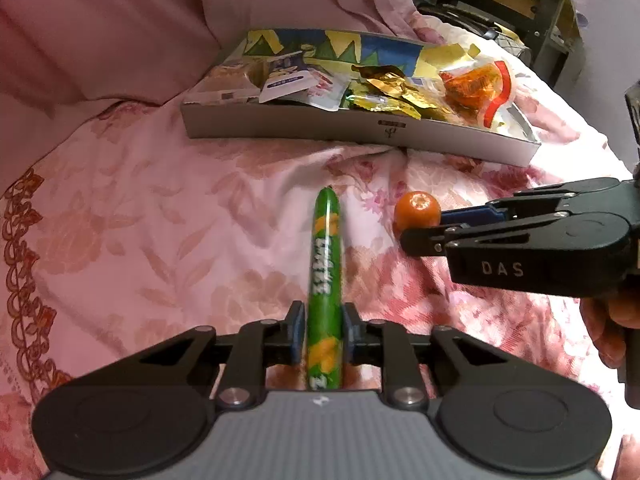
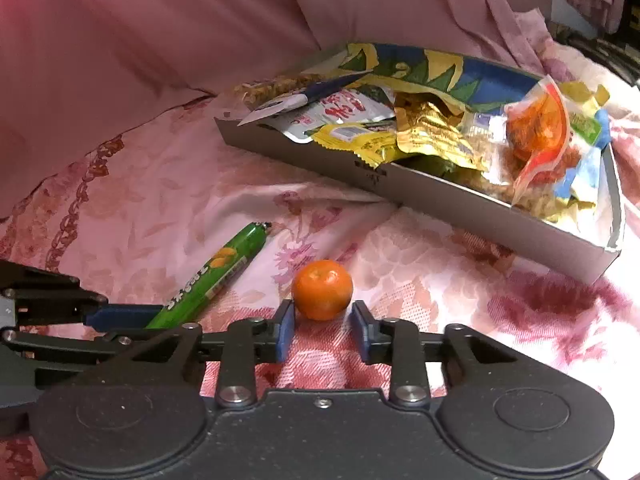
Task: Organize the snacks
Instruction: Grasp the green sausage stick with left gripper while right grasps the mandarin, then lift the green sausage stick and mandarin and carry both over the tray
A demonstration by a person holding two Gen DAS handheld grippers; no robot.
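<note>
A shallow grey box (image 1: 360, 136) lies on the pink flowered bedspread (image 1: 160, 220), full of snack packets (image 2: 432, 136) in gold, yellow, white and orange. The left tool (image 1: 323, 334) is closed on a long green snack stick (image 1: 326, 280) with yellow print. The right tool (image 2: 323, 330) stands a little open around a small orange (image 2: 322, 290); only 1 pad seems to touch it.

Green sausage stick's (image 1: 326, 288) near end behind hand-held gripper body
</note>
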